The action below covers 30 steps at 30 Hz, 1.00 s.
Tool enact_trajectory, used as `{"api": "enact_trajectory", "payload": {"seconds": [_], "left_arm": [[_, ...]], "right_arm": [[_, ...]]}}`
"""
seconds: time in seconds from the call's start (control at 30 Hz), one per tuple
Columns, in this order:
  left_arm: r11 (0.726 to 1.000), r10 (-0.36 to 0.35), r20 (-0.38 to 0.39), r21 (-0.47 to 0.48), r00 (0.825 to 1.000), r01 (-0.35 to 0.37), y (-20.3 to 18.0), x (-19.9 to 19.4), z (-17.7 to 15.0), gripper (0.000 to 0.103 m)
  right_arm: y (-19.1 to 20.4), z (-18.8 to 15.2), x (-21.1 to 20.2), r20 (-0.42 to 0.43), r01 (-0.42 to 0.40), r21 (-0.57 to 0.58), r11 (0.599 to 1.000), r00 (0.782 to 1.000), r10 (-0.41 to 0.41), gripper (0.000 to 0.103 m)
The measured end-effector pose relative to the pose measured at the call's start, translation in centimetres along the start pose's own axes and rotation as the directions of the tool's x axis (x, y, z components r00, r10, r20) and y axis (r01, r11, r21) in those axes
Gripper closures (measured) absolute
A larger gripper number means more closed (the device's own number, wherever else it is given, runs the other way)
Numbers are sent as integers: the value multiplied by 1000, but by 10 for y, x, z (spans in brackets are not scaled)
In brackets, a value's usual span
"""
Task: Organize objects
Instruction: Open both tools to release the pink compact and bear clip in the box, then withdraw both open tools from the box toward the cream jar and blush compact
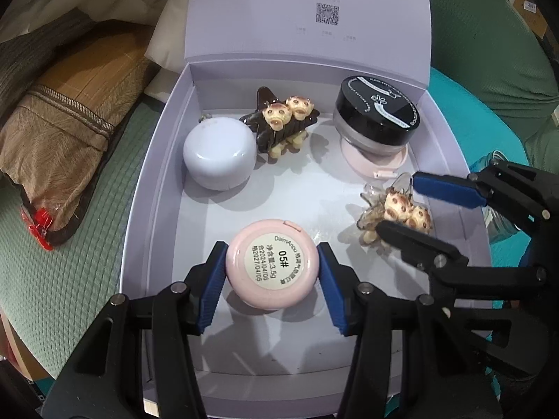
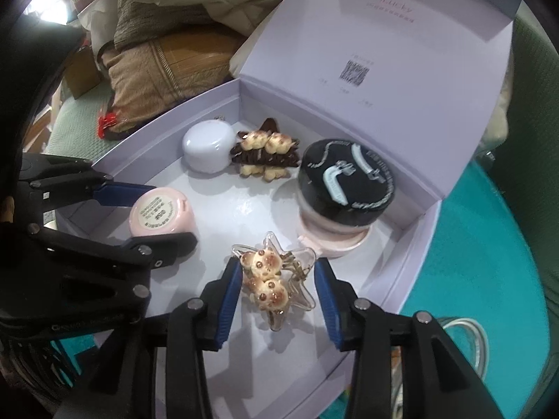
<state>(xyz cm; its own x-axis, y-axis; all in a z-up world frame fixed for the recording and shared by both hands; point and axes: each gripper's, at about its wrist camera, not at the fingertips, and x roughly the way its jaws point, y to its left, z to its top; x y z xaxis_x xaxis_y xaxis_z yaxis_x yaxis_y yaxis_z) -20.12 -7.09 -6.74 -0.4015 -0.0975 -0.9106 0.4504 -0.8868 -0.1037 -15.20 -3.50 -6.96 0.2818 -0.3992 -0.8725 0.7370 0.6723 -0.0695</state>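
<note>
L gripper: pads touching both sides of pink compact, label-side up, near-centre of lilac box; seems gripped. R gripper: jaws apart, straddling clear star hair clip w/ bear charms; contact can't tell. Risk: slick round compact slips from pads; thin clip skids, snags. Clip long axis runs near–far. Dark clip, black-lid jar far side.

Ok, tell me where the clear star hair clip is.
The clear star hair clip lies on the lavender box floor between the right gripper fingers, just in front of the black-lidded jar.
</note>
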Motion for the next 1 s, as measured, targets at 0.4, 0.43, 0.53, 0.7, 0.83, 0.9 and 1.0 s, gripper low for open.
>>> {"api": "enact_trajectory", "payload": {"seconds": [0.4,0.43,0.53,0.7,0.83,0.9,1.0], "left_arm": [[996,74,119,34,990,-78,-7,-20,0,48],[996,74,121,31,990,-79,-7,-21,-1,48],[997,67,123,21,990,-70,-9,-22,-2,48],[997,69,141,23,988,-73,-11,-31,0,48],[996,79,162,28,984,-84,-19,-44,-2,45],[995,85,178,29,980,-92,-19,-37,4,43],[994,92,208,31,974,-100,-31,-42,16,37]], "right_arm": [[-5,0,-16,81,63,12,998,995,-63,60],[-5,1,-16,82,63,13,998,995,-64,60],[-6,0,-20,78,68,24,997,994,-70,58],[-10,-3,-28,77,77,50,996,994,-81,53],[-15,-5,-38,85,85,79,993,992,-92,48],[-17,-7,-45,95,89,95,991,991,-98,46],[-20,-9,-56,115,94,118,989,987,-108,43]]}}
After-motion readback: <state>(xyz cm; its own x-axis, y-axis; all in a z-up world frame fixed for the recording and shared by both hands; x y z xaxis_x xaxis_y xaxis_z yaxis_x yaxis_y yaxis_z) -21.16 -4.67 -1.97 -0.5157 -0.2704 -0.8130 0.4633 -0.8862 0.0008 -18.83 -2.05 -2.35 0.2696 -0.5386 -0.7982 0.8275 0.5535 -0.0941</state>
